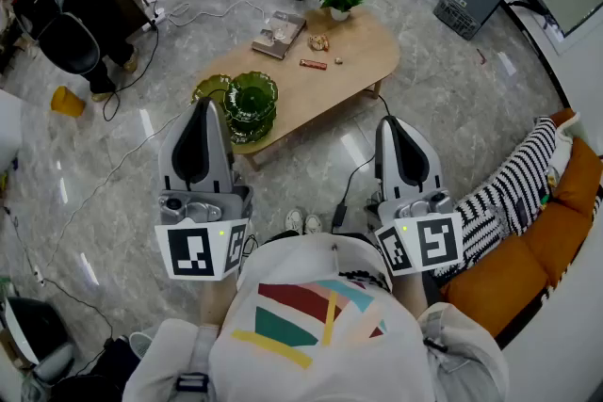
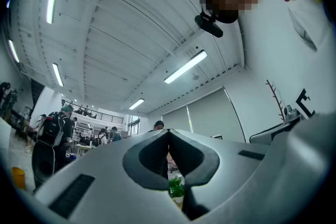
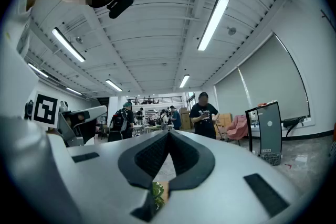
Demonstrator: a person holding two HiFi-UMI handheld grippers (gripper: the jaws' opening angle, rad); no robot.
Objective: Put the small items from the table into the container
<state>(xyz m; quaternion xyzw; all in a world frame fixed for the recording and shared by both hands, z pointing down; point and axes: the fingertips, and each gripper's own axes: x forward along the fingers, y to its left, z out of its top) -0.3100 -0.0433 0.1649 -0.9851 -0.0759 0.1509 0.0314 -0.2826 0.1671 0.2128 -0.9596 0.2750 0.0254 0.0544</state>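
The left gripper and right gripper, jaws closed and empty, hover short of the table, apparently awaiting approach.

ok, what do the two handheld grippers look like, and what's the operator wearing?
Both the left gripper and right gripper are light grey shells with black-lined fingers, tapering to a point. Each carries a white cube with black square markers and a green light. The person wears a white top printed with red, teal and yellow stripes.
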